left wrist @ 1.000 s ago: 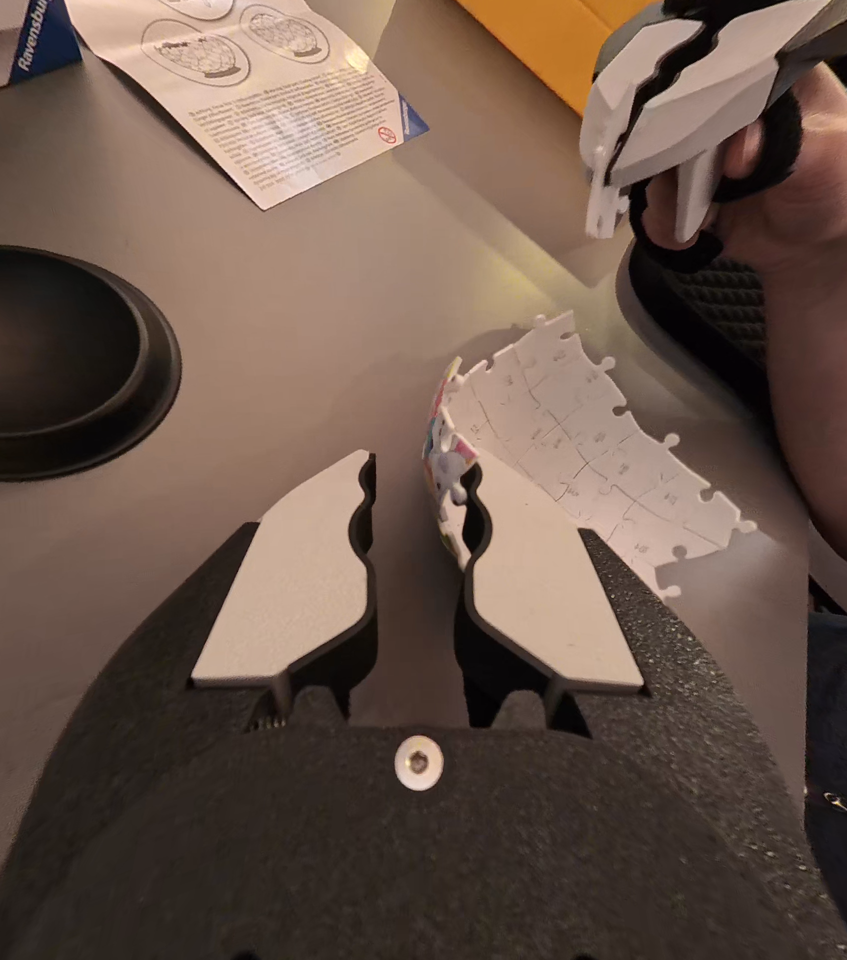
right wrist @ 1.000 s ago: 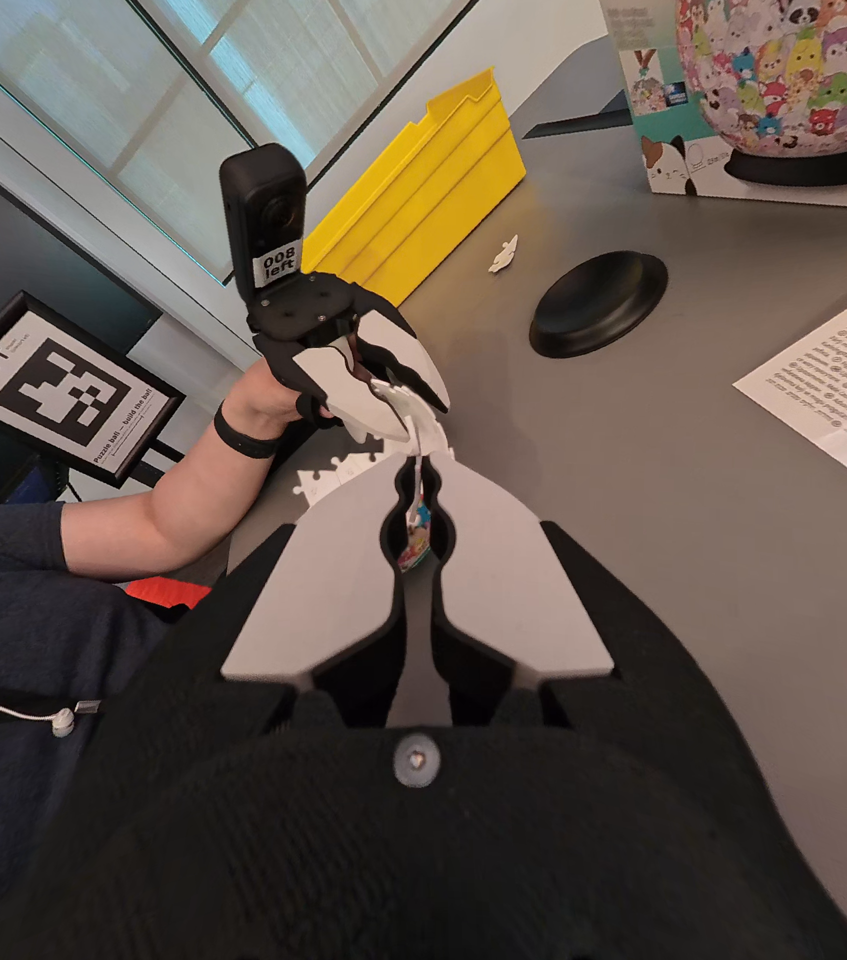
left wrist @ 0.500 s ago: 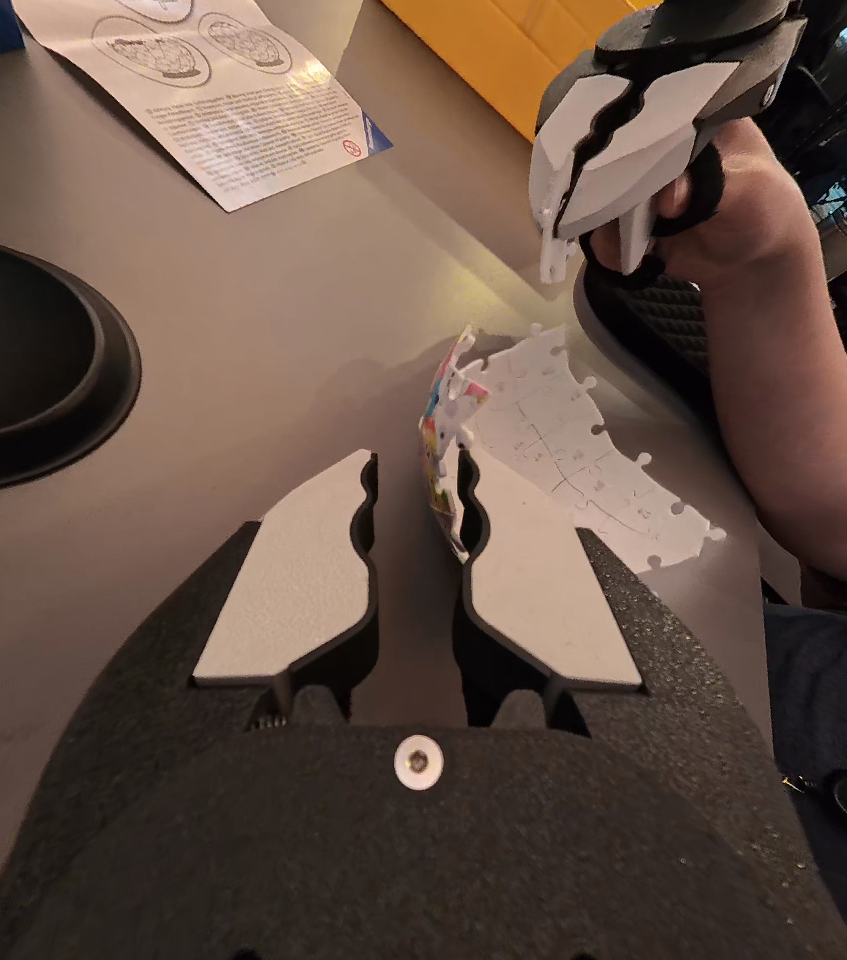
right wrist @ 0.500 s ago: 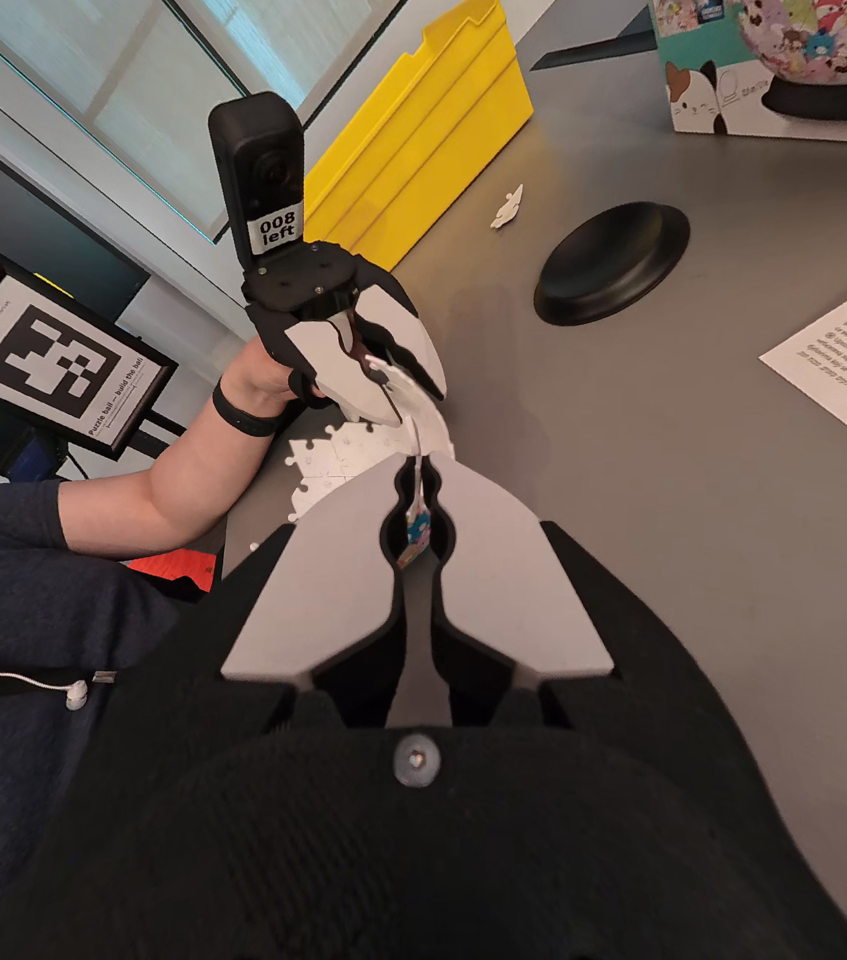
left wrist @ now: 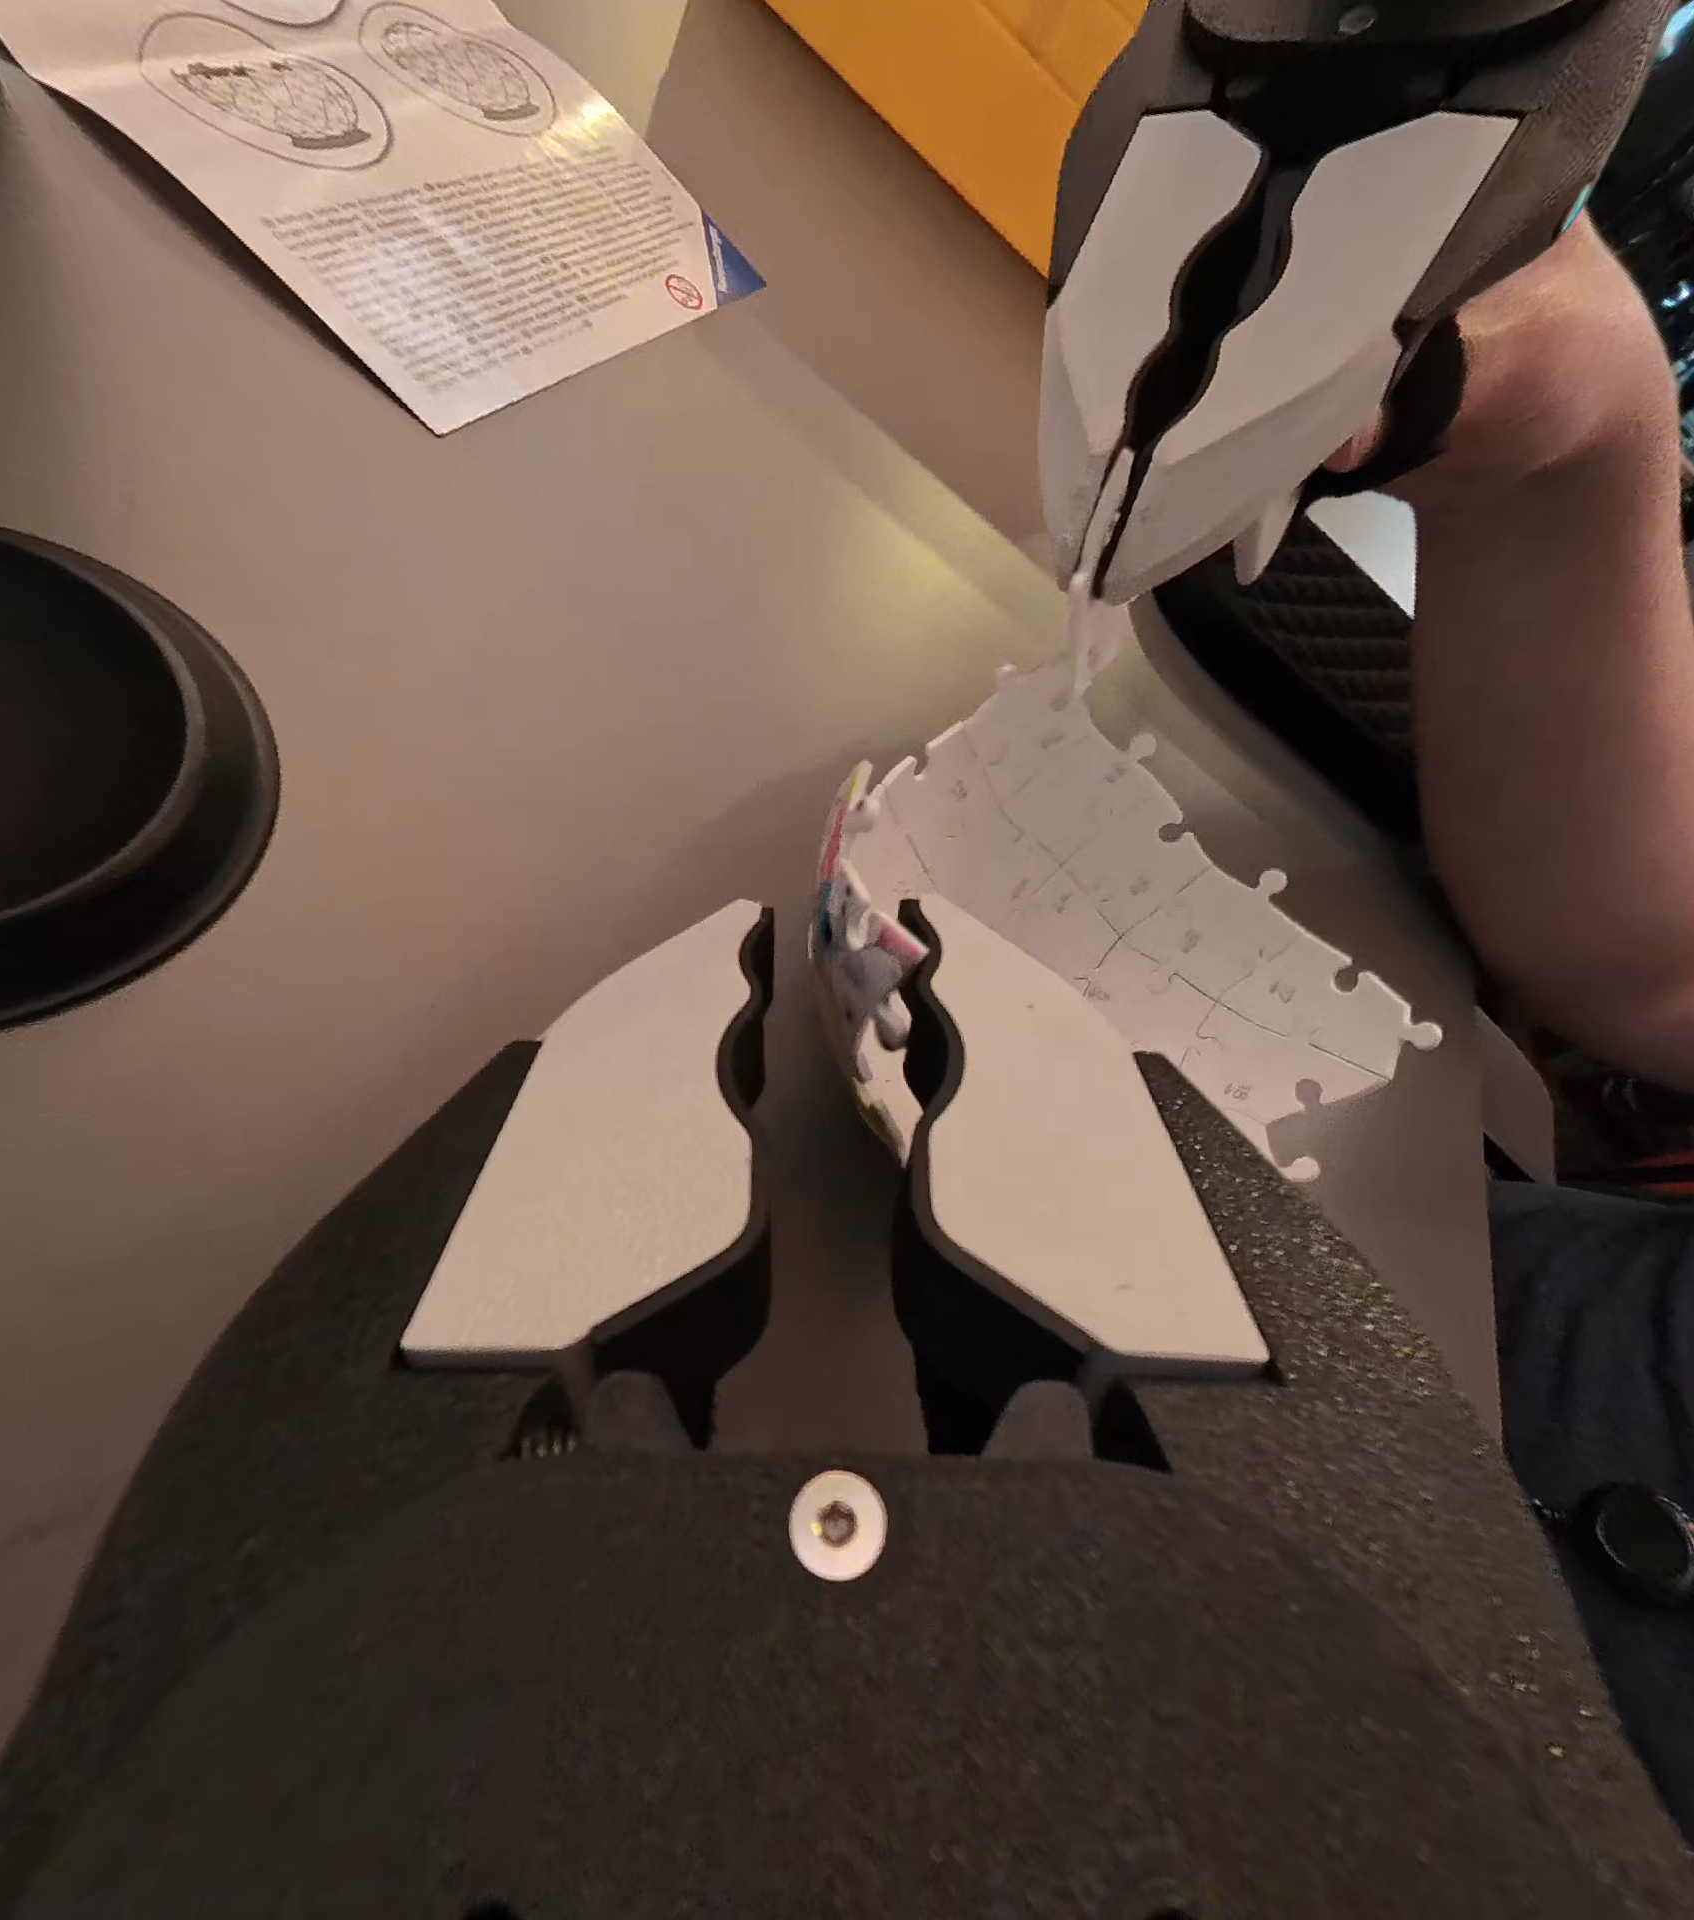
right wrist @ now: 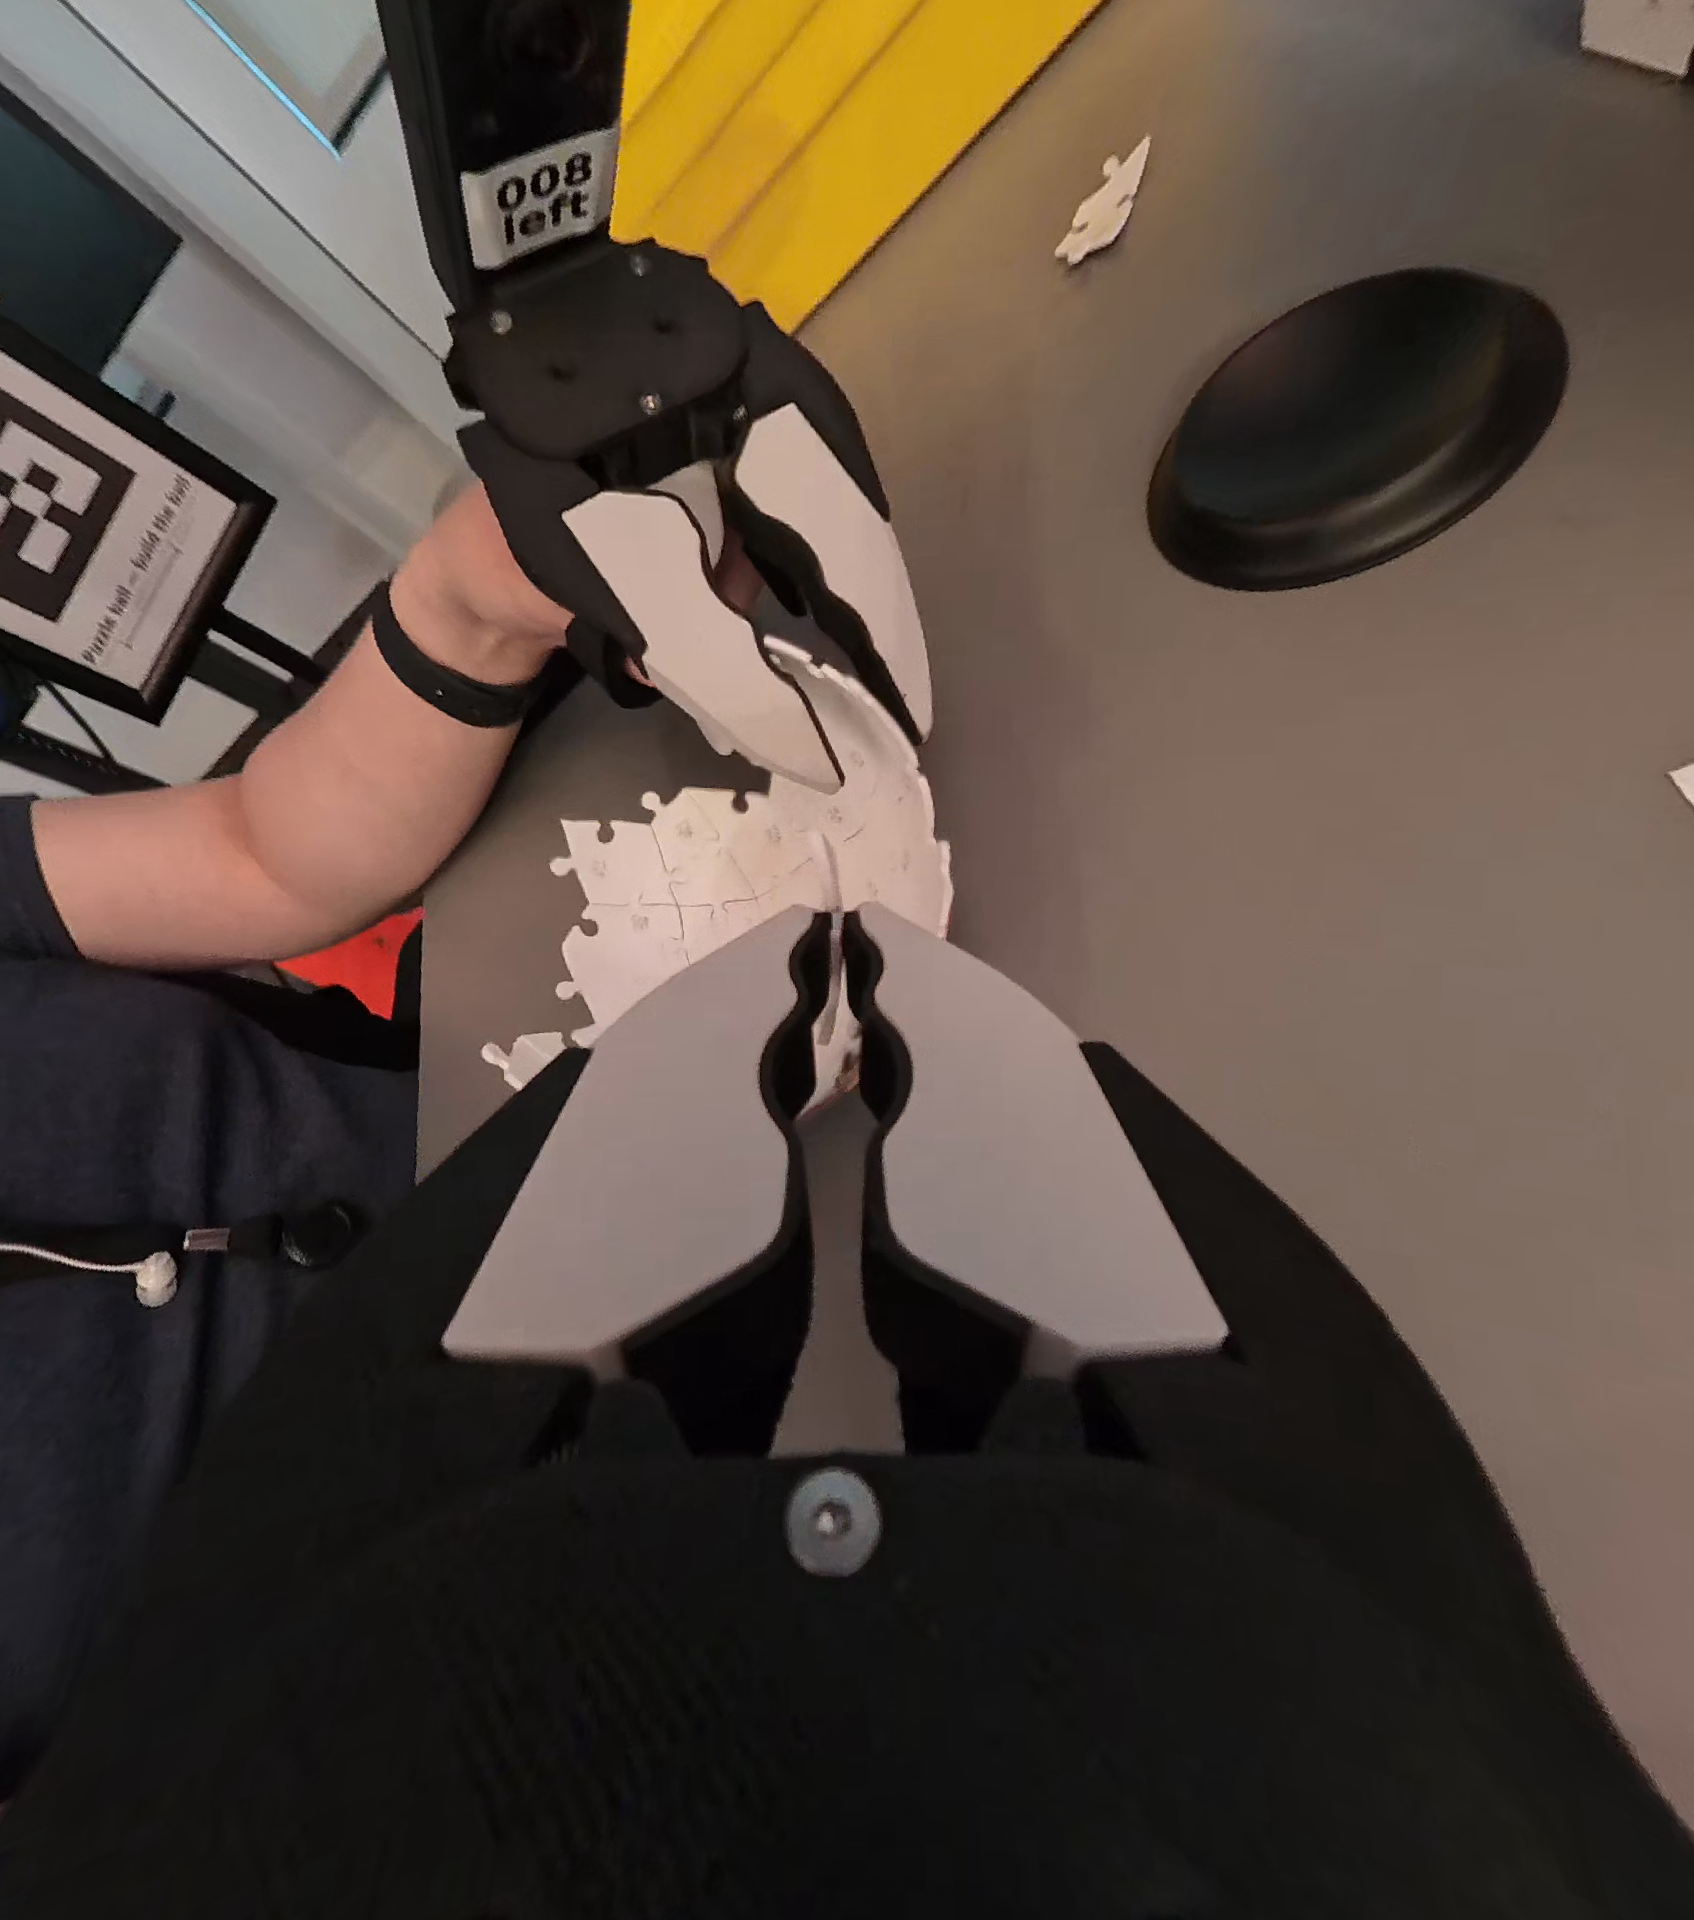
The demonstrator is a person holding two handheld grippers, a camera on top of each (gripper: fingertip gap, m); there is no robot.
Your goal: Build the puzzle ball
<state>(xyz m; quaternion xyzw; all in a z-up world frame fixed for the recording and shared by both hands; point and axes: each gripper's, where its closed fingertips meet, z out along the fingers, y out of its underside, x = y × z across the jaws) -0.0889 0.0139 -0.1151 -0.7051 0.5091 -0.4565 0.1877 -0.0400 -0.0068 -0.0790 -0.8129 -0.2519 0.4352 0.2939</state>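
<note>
Right wrist view: right gripper (right wrist: pixel 830 940) pinching piece (right wrist: pixel 832 914) against shell (right wrist: pixel 708 883); left gripper (left wrist: pixel 841 961) spread.

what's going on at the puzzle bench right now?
A person holds tongs in each hand over a grey table. The right tongs are shut on a single white puzzle piece, its lower end at the top edge of the curved assembled section. The left tongs are open, straddling that section's near edge. The black stand sits unused.
</note>
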